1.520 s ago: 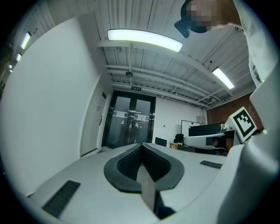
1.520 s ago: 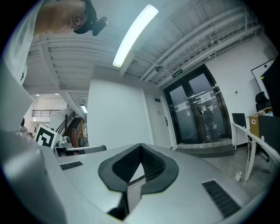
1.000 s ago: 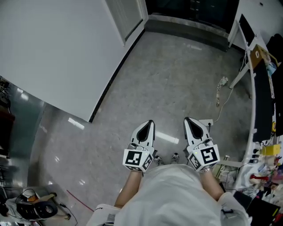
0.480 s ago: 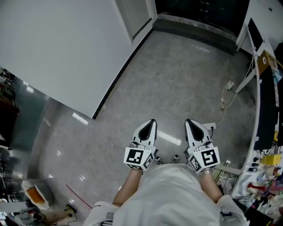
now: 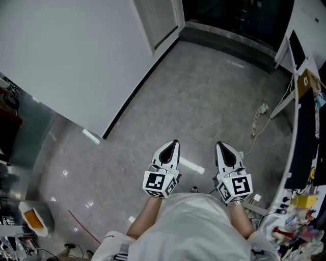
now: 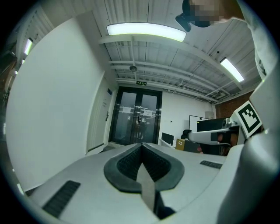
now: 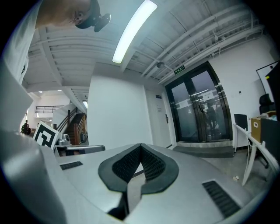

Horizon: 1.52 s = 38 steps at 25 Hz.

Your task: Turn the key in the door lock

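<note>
Head view: my left gripper and right gripper hang side by side over the grey floor, pointing at the dark glass double door, well short of it. A white door stands just left of it.

Left gripper view: my jaws are pressed together, with nothing between them.

Right gripper view: these jaws are together too, and empty. The white door's handle is left of the glass; a key is too small to see.

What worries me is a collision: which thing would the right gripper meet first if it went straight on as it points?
Nothing close: the right gripper points over open floor. First would probably be the white door beside the glass doors far ahead, though depth is unclear.
</note>
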### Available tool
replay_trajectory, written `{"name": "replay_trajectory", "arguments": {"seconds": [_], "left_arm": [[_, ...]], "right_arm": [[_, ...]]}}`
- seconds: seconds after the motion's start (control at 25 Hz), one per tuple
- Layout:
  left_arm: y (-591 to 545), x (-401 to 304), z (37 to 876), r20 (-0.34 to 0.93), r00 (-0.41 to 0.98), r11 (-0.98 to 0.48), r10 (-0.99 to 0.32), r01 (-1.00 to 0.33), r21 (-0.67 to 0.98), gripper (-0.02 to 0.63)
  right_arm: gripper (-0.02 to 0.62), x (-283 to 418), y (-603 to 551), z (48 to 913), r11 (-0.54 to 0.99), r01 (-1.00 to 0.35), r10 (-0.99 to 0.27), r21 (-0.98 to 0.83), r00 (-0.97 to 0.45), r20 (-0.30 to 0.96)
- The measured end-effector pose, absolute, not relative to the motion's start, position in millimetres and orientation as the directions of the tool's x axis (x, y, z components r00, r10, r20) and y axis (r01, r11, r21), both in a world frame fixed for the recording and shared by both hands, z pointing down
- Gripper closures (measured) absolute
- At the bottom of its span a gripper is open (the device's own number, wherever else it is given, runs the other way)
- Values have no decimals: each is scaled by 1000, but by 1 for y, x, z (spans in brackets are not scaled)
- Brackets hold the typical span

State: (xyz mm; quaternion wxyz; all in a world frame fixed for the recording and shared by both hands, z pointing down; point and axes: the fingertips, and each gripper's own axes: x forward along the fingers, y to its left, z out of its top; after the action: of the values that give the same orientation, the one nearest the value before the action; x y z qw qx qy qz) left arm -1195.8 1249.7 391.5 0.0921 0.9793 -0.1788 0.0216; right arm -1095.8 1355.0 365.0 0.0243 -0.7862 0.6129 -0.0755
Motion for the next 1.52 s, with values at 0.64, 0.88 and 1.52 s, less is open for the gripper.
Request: {"name": "replay_trajectory", "arguments": {"seconds": [0.64, 0.88, 1.52], "left_arm": [[1161, -1103, 393, 67, 952, -938, -297, -304, 164, 598], [1094, -1068, 384, 56, 962, -948, -268, -274, 161, 597], [960, -1005, 380, 35, 962, -952, -271, -274, 136, 597]], "right_arm": [[595, -1020, 1266, 375, -306, -943, -949, -128, 292, 116], [594, -989, 1197, 367, -328, -936, -942, -125, 315, 113], [595, -927, 1063, 370, -337, -936, -939, -104, 327, 102]]}}
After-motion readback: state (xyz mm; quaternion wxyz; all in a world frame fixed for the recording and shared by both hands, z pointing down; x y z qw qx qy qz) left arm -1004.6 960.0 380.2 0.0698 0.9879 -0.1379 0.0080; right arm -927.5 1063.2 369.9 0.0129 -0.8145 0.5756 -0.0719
